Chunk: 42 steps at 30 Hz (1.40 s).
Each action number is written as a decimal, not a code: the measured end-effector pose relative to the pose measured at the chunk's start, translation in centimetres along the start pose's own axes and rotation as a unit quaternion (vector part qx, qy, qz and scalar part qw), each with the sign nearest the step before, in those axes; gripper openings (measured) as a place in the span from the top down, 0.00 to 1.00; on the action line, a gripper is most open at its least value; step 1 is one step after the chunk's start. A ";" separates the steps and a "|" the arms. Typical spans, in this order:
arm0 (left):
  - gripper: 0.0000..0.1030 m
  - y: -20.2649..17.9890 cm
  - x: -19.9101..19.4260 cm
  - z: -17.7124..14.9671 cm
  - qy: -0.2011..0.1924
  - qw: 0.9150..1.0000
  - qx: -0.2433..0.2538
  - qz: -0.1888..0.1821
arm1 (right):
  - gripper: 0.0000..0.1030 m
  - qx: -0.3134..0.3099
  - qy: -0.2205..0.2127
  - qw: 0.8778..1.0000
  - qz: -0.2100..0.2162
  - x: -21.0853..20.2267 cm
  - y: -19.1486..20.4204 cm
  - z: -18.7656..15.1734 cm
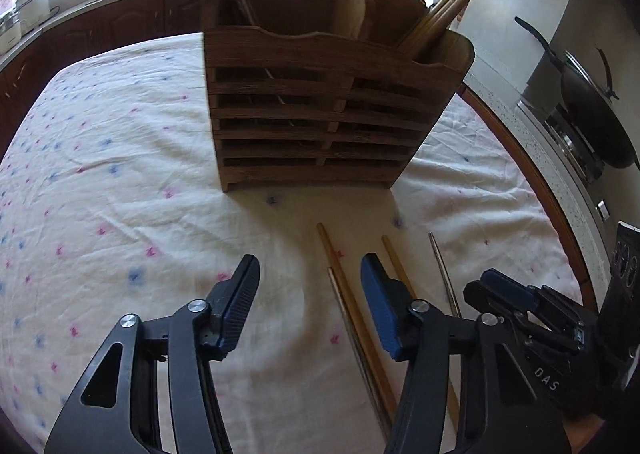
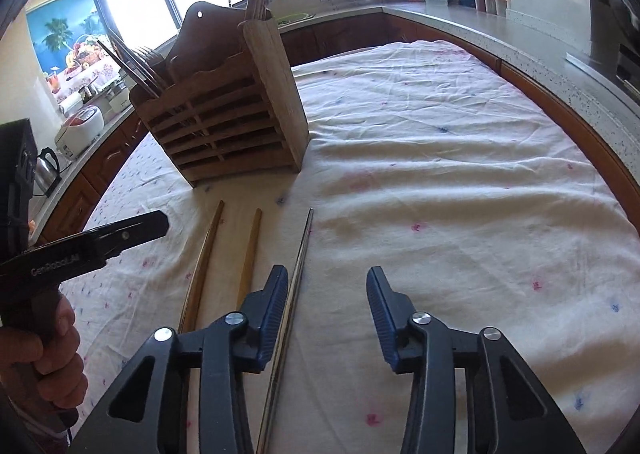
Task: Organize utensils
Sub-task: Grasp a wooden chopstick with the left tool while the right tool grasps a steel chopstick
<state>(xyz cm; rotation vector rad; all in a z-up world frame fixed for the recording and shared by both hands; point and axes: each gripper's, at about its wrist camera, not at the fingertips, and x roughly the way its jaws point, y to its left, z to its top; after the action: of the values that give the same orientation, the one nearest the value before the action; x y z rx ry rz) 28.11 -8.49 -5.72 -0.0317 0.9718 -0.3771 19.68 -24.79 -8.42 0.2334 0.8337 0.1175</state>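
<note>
A slatted wooden utensil holder (image 1: 316,113) stands on the clothed table, also in the right wrist view (image 2: 228,121). It holds wooden chopsticks (image 1: 452,9), a dark handle and pale spoons. Loose chopsticks lie on the cloth in front of it: two wooden ones (image 1: 344,274) (image 1: 394,266) and metal ones (image 1: 444,274) (image 1: 348,314). In the right wrist view they show as two wooden sticks (image 2: 204,266) (image 2: 250,254) and a metal one (image 2: 298,266). My left gripper (image 1: 310,278) is open and empty above them. My right gripper (image 2: 326,286) is open and empty just right of the metal chopstick.
The white cloth (image 2: 440,181) with pink and blue marks covers the round table. A counter (image 2: 500,29) curves behind with jars and a dish rack. A black wok (image 1: 592,109) sits on the stove at right. A kettle (image 2: 46,169) and rice cooker (image 2: 80,129) stand at left.
</note>
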 end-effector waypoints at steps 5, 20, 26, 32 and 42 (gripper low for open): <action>0.71 -0.8 2.8 0.9 0.033 0.999 0.014 0.005 | 0.75 -0.015 0.015 1.000 0.007 2.2 0.5 1.3; 0.89 -1.2 1.9 -0.3 0.044 0.997 0.058 -0.002 | 0.88 -0.039 0.033 0.999 0.006 3.1 0.7 2.1; 0.90 -2.6 2.3 -0.3 0.030 0.996 0.088 0.012 | 0.91 -0.063 0.024 0.998 -0.009 3.9 1.6 2.3; 0.93 -1.2 -0.6 -0.5 0.004 0.998 0.062 -0.019 | 0.96 -0.029 0.016 0.999 0.011 2.7 0.8 2.4; 0.95 0.5 -10.9 -1.0 -0.083 0.993 0.033 -0.076 | 0.96 -0.018 -0.072 0.996 0.053 -5.9 2.1 3.5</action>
<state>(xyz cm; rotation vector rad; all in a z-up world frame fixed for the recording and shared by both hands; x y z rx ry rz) 22.00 -4.37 2.32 -0.0768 0.7937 -0.5387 18.30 -24.47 -1.39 0.2488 0.6749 0.2121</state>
